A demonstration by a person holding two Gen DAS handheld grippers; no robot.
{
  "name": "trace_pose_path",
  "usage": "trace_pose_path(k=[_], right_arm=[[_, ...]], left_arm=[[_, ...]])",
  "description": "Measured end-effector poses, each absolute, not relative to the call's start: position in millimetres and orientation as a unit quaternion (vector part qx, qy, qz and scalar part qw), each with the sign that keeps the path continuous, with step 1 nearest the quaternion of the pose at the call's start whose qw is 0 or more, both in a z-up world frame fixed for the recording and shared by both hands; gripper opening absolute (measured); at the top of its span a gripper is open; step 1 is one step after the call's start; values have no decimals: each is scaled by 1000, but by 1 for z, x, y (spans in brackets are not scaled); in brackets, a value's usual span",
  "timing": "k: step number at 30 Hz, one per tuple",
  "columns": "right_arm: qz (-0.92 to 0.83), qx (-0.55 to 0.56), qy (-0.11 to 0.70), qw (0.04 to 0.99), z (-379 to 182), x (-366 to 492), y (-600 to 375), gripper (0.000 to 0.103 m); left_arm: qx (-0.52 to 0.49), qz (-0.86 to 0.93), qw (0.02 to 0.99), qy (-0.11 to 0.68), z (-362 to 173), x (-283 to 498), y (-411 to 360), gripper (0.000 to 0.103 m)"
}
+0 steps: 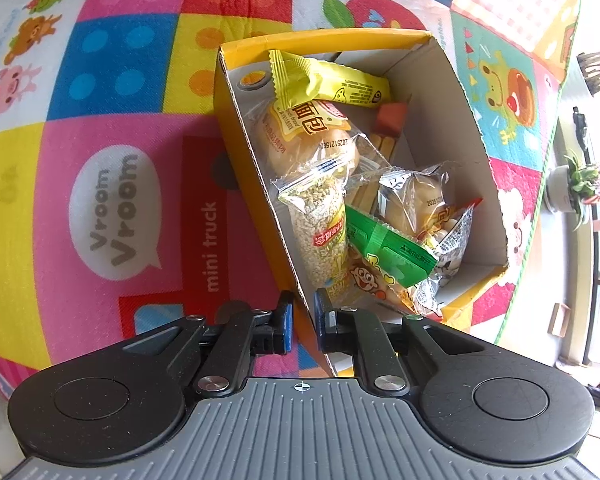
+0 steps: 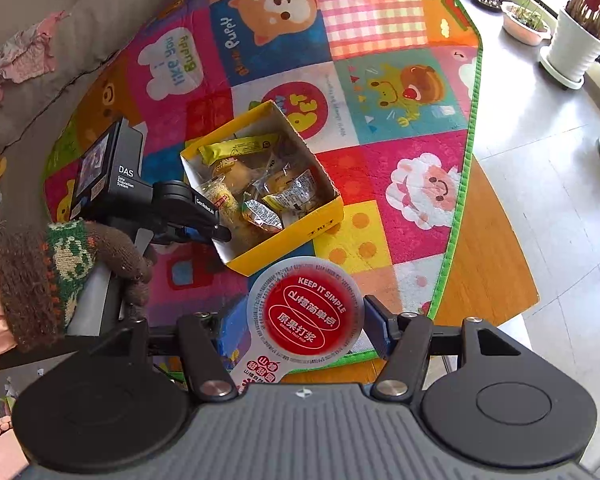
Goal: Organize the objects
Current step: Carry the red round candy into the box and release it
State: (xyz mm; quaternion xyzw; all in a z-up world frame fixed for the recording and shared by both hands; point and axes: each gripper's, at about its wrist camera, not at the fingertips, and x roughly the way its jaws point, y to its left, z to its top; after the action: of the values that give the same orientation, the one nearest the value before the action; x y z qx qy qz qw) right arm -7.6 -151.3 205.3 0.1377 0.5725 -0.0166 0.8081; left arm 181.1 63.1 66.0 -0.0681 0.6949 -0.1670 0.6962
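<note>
Right wrist view: round snack pack (image 2: 306, 312) held in right gripper (image 2: 300, 320), yellow box (image 2: 324, 220) lies toward 11 o'clock from the jaws.

Right jaws stand about half open, pressed on either side of the pack's disc; red label faces the camera, its tab trails toward 7 o'clock. Box is near but apart from the pack, open top up, on the play mat (image 2: 400, 168), already carrying wrapped snacks. Left gripper (image 1: 302, 316) is almost fully closed, pinching the box's near wall (image 1: 260, 184); a gloved hand (image 2: 100, 252) holds it at 9 o'clock. Judgement: right hand is the carrying hand; next move is forward and slightly left, then release over the box.
</note>
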Motion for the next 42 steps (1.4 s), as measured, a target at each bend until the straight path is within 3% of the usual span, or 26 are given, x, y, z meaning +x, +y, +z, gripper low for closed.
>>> trace_pose_path(k=[27, 37, 42], right_arm=[[72, 27, 582, 810, 229, 54, -116, 61], [123, -24, 564, 816, 226, 117, -123, 61], [138, 4, 546, 826, 224, 171, -130, 62]], left_arm=[[-190, -138, 698, 677, 59, 192, 90, 15], [-202, -105, 701, 676, 61, 187, 90, 13], [-195, -95, 708, 672, 66, 185, 86, 13]])
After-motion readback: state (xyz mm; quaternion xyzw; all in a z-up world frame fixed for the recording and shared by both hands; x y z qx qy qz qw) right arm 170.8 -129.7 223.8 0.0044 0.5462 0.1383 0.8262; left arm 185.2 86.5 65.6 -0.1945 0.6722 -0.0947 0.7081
